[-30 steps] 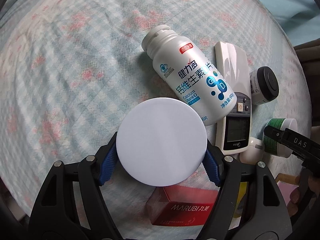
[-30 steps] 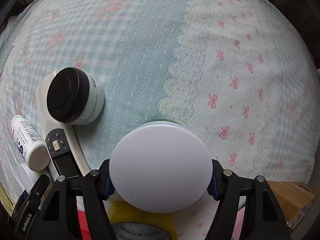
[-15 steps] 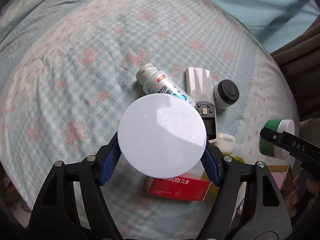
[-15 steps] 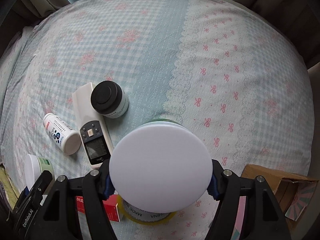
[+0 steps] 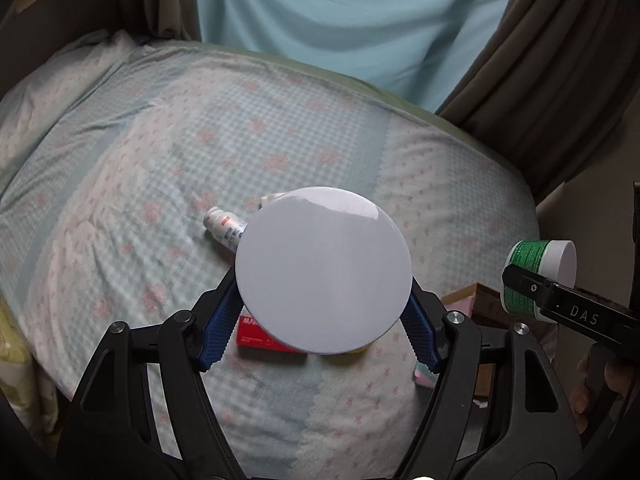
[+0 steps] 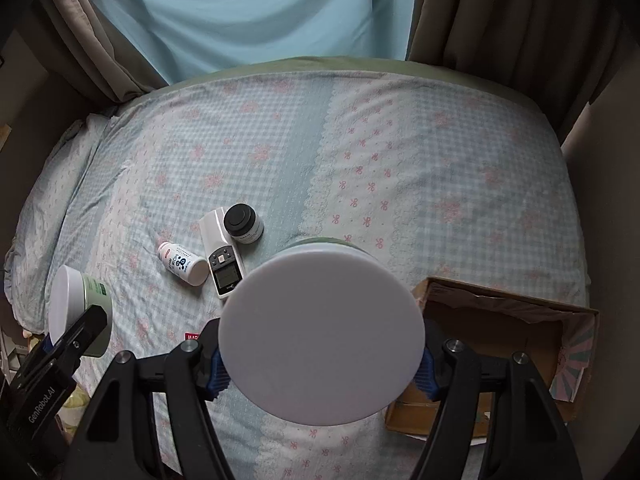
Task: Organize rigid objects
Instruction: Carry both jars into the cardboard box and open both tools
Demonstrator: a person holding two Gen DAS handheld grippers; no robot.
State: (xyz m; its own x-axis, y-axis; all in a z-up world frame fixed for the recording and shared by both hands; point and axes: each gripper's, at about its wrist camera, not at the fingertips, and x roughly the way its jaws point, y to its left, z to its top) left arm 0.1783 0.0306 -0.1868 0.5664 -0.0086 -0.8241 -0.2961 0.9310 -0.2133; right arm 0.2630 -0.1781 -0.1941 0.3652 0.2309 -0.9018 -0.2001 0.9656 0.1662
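Observation:
My left gripper (image 5: pixel 322 334) is shut on a green jar with a white lid (image 5: pixel 323 270), held high above the bed; this jar also shows in the right wrist view (image 6: pixel 78 312). My right gripper (image 6: pixel 320 368) is shut on a second green jar with a white lid (image 6: pixel 322 336), also seen in the left wrist view (image 5: pixel 538 274). On the bed lie a white pill bottle (image 6: pixel 183 263), a white remote (image 6: pixel 222 252), a black-lidded jar (image 6: pixel 243 224) and a red box (image 5: pixel 260 334).
An open cardboard box (image 6: pixel 508 332) sits on the bed's right edge, just right of my right gripper. A yellow tape roll is mostly hidden behind the left jar. Curtains (image 6: pixel 248 12) hang behind the checked bedsheet (image 6: pixel 400 160).
Both grippers rose well above the bed with their jars still held. The objects on the bed now look much smaller, and the curtains and cardboard box came into view.

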